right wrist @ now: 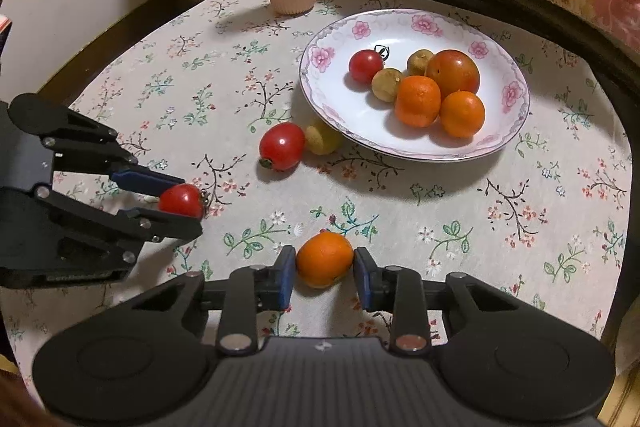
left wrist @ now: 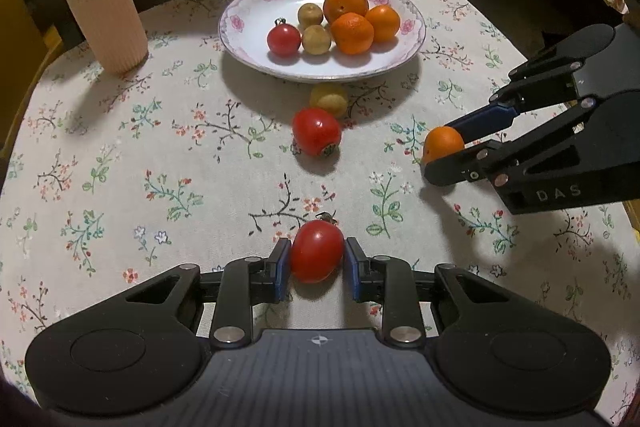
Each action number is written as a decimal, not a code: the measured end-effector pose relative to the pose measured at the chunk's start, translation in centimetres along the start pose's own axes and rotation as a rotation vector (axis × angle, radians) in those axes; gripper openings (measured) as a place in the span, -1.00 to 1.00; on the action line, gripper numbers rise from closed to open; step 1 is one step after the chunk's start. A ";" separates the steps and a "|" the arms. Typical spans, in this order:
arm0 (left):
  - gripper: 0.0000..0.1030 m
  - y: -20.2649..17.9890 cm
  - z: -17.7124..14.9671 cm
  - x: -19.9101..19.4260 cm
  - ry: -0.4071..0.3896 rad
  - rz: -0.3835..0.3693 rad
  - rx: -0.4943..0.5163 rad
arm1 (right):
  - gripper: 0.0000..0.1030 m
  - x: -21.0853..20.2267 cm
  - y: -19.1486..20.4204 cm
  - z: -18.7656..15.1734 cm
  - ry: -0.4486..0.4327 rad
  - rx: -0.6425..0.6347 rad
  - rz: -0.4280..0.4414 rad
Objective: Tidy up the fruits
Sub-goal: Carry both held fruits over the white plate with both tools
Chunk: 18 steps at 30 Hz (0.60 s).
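Clamping the left gripper (left wrist: 317, 255) on a tomato (left wrist: 317, 251) and the right gripper (right wrist: 325, 265) on an orange (right wrist: 325, 259), you're risking squashing or rolling them toward the plate (left wrist: 248, 7) in the upper middle.

Three red tomatoes (left wrist: 316, 251), four oranges (left wrist: 443, 143), three small yellowish fruits (left wrist: 329, 99) — seemingly — one plate (left wrist: 248, 7).
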<state>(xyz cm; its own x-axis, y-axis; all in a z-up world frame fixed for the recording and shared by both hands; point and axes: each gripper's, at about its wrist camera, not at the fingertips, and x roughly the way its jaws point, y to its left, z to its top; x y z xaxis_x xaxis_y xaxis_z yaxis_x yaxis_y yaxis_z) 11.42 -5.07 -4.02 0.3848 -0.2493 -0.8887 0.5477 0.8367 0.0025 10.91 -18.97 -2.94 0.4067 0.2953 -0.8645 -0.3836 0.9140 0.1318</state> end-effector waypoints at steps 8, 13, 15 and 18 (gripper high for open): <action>-0.31 -0.3 0.2 0.2 0.001 -0.005 0.011 | -0.39 0.1 0.2 0.0 0.011 -0.020 -0.013; -0.27 -0.4 -0.1 0.4 -0.001 -0.007 0.027 | -0.38 0.4 0.4 -0.3 0.023 -0.035 -0.006; -0.26 -0.4 -0.1 0.5 -0.002 -0.008 0.031 | -0.38 0.4 0.1 -0.3 0.021 -0.013 0.000; -0.20 -0.5 -0.2 0.5 -0.004 -0.009 0.040 | -0.38 0.4 -0.2 -0.3 0.020 0.005 0.007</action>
<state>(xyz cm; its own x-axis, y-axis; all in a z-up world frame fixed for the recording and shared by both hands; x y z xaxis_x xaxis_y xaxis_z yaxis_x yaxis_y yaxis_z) 11.21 -5.54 -4.52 0.3826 -0.2593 -0.8868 0.5807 0.8140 0.0125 10.94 -19.09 -3.48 0.3879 0.2959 -0.8729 -0.3817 0.9136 0.1401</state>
